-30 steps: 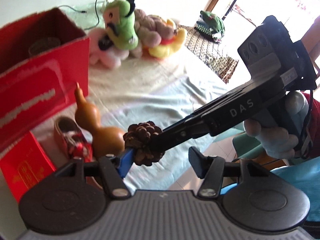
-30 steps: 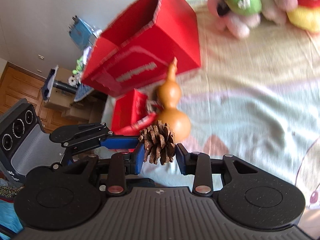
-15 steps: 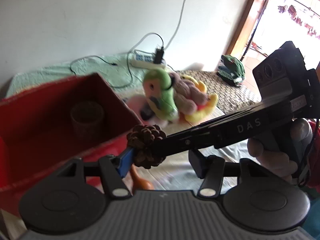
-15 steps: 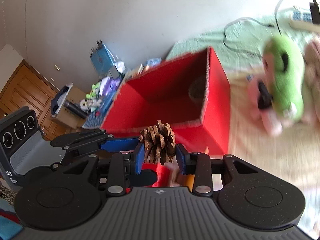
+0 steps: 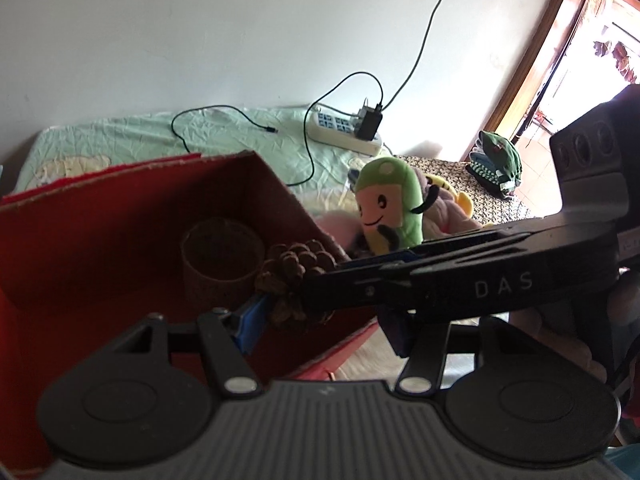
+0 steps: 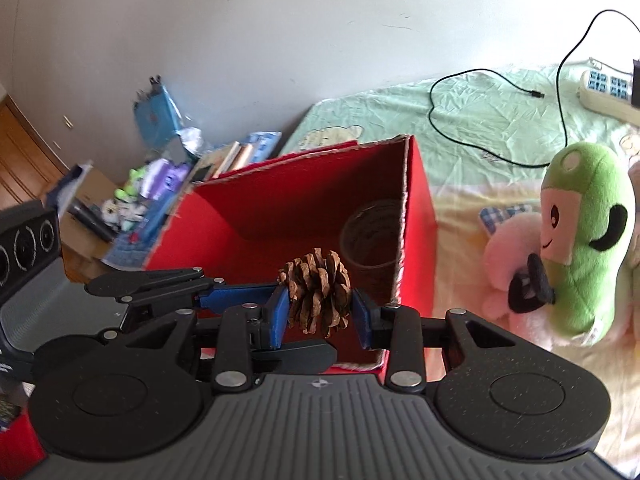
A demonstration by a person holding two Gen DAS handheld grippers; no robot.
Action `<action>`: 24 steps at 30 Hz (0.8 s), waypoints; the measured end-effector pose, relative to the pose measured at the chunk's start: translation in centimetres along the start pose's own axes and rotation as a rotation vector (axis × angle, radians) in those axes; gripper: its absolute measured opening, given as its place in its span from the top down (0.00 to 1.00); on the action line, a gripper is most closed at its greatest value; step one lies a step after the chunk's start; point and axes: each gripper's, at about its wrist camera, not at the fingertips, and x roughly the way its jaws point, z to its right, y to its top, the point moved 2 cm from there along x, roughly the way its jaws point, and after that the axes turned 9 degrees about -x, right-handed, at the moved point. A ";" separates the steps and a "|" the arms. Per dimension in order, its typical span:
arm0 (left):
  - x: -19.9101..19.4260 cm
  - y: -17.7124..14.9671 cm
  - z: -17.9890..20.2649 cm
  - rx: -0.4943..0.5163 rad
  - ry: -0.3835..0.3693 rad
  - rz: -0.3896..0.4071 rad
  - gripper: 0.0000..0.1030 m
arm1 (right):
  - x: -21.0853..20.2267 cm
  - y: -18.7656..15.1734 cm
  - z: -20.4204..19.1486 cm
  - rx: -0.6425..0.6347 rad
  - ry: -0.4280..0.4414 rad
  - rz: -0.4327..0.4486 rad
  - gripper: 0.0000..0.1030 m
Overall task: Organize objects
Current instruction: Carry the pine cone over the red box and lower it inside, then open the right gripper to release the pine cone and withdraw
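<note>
The pine cone is sitting between the blue pads of the right hand-held gripper, which is clamping it from both sides at a middling width, its long axis standing roughly upright with the scales fanning downward. The left hand-held gripper is reaching in from nine o'clock in the right wrist view, one blue fingertip touching or just beside the cone; its other finger is standing apart, so I am judging it as half open and gripping nothing, though the right tool's arm is hiding part of the gap. The relation that matters is this: the red box is lying at twelve o'clock from the cone, just beyond and below it, its open mouth facing up, so the right hand is the one placed to make the drop. Counting what is showing: one pine cone, one red box, one dark cylindrical cup already standing in the box's far corner at one o'clock, one green plush well apart at three o'clock on the bed, with a pink plush touching it, and one power strip.
</note>
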 end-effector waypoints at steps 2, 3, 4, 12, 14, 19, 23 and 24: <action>0.7 0.1 -0.3 0.000 0.002 -0.012 0.43 | 0.4 0.0 0.1 -0.004 -0.020 -0.008 0.64; 1.0 0.1 -0.5 -0.001 0.001 -0.018 0.43 | 0.6 -0.1 0.2 0.000 -0.028 -0.011 0.64; 1.3 0.2 -0.7 -0.005 -0.002 -0.026 0.43 | 0.7 -0.1 0.2 0.005 -0.031 -0.011 0.63; 2.5 0.1 -2.0 -0.067 -0.037 -0.059 0.43 | 0.6 -0.3 -0.2 -0.001 -0.060 0.011 0.63; 2.6 0.1 -2.1 -0.077 -0.043 -0.061 0.43 | 0.5 -0.3 -0.2 0.002 -0.063 0.015 0.63; 2.7 0.1 -2.2 -0.091 -0.043 -0.066 0.42 | 0.4 -0.4 -0.2 0.009 -0.074 0.029 0.63; 2.8 0.1 -2.3 -0.097 -0.042 -0.067 0.41 | 0.4 -0.5 -0.2 0.012 -0.075 0.039 0.63; 2.8 0.1 -2.3 -0.097 -0.041 -0.067 0.41 | 0.4 -0.5 -0.1 0.012 -0.074 0.041 0.63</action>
